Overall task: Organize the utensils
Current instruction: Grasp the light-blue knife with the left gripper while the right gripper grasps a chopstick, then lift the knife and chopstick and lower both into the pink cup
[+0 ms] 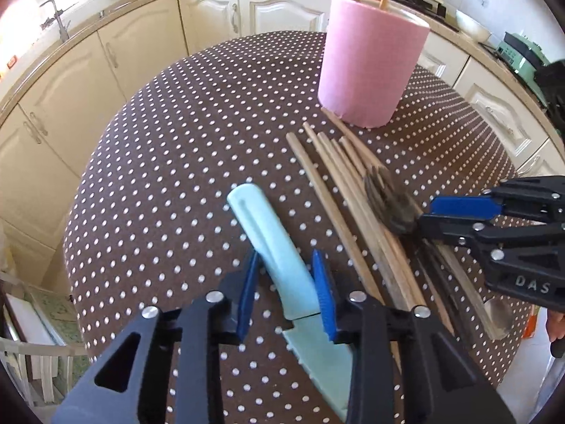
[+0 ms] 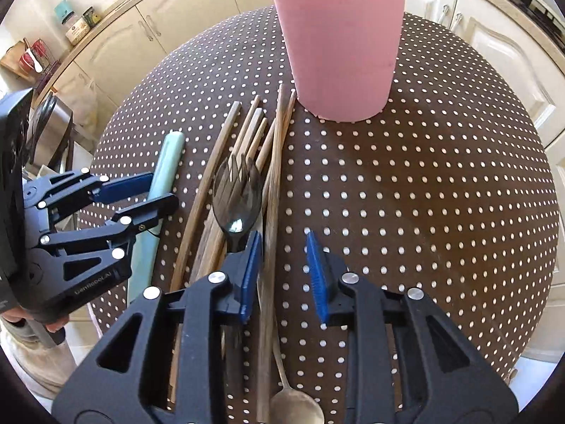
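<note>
Two chopsticks stand in the cup [image 1: 370, 60]; left fingers [image 1: 287, 295] open astride the knife [image 1: 279, 254], right fingers [image 2: 282, 272] open over remaining chopsticks [image 2: 272, 183]

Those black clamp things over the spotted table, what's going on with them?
A person holds a tool in each hand, sorting utensils into the pink cup, which already holds a couple of wooden sticks. The left tool sits open around the mint-green knife handle. The right tool is open over the pile of chopsticks, beside a black fork. A metal spoon lies nearby.
</note>
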